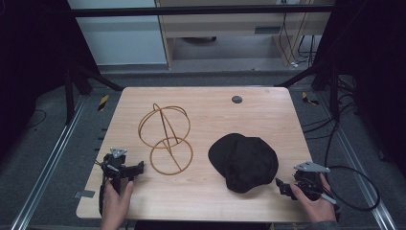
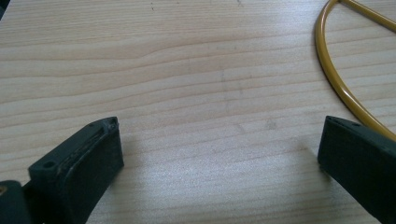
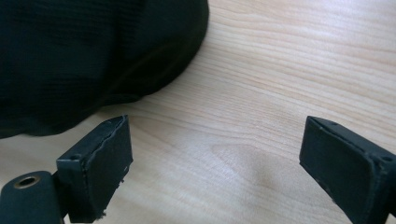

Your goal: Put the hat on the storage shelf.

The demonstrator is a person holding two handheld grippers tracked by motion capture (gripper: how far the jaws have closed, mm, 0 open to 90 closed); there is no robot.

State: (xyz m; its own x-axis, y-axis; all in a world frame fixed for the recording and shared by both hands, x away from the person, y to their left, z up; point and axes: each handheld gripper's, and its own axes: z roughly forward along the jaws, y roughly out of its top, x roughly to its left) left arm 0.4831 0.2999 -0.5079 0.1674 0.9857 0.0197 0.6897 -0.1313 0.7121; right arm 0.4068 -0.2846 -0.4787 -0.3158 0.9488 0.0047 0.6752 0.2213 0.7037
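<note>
Table (image 1: 206, 103): light wood, carries everything.
Cap (image 1: 245, 162): black, lies right of centre, just ahead of the right claw.
Wire stand (image 1: 165, 139): golden rings, left of the cap, near the left claw.
Left claw (image 2: 219, 140): spread, nothing between.
Right claw (image 3: 215, 154): spread wide, over bare wood beside the cap.
</note>
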